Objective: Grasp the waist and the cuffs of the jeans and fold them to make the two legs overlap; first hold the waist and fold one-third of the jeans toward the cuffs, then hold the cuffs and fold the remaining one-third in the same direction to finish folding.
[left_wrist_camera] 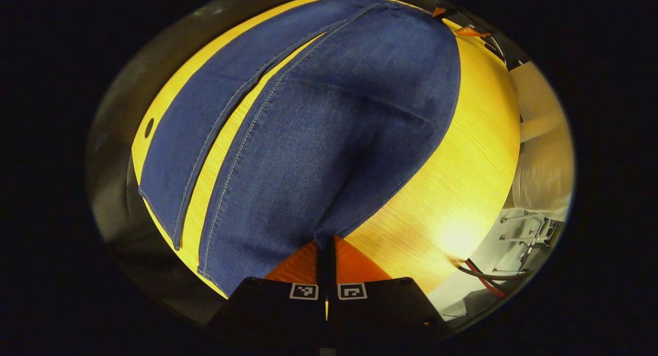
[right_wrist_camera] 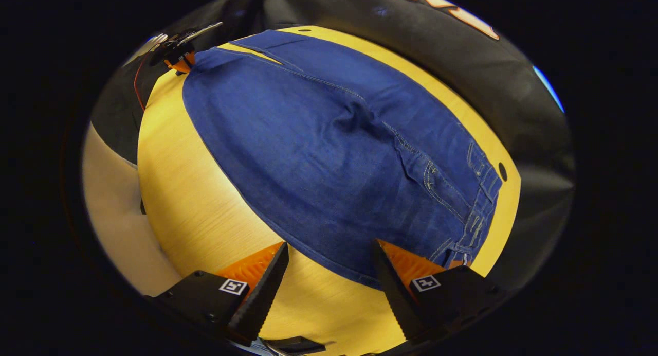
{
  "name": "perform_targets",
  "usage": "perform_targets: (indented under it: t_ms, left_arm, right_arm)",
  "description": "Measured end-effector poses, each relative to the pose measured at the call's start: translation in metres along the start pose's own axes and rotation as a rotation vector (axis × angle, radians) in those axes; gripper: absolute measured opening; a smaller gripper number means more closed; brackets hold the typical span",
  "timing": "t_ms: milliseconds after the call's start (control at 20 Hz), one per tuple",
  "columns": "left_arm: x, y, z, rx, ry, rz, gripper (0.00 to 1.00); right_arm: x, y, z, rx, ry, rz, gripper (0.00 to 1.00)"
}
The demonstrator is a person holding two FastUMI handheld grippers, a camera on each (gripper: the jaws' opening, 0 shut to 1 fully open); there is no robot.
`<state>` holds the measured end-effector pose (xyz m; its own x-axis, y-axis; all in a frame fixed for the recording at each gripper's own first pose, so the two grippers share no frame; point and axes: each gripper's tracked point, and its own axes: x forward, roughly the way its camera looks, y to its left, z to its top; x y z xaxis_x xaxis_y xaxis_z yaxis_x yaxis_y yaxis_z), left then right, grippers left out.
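You are working on the first fold, bringing one leg over the other. The jeans [left_wrist_camera: 329,129] are lying flat on the yellow worktop [left_wrist_camera: 462,181], legs not yet overlapping. Your left claw [left_wrist_camera: 326,266] is pressed together, pinching the hem at the cuff end. Your right claw [right_wrist_camera: 329,284] is hanging spread at the near edge of the denim by the waist [right_wrist_camera: 475,201], gripping nothing. Next, I judge, you are needing to close it on the waistband. No containers are appearing here.
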<state>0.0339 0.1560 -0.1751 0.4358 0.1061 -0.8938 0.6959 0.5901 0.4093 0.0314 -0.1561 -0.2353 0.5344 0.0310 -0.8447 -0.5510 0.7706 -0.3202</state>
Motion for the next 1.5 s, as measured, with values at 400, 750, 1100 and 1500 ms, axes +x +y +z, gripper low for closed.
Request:
perform_targets:
  t_ms: [400, 750, 1100, 1500]
  left_arm:
    - [0.000, 0.000, -0.001, 0.000, 0.042, -0.002, 0.00]
    - [0.000, -0.001, 0.001, -0.029, 0.051, -0.015, 0.00]
    - [-0.005, -0.002, 0.004, -0.093, 0.064, -0.029, 0.00]
    - [-0.004, 0.000, 0.006, -0.118, -0.029, 0.041, 0.00]
  right_arm:
    - [0.012, 0.002, -0.005, -0.010, 0.055, 0.125, 0.99]
    - [0.013, 0.004, -0.008, -0.018, 0.100, 0.101, 0.93]
    - [0.008, 0.021, 0.008, -0.046, 0.060, 0.091, 0.30]
    - [0.004, 0.017, 0.001, 0.095, 0.077, -0.045, 0.04]
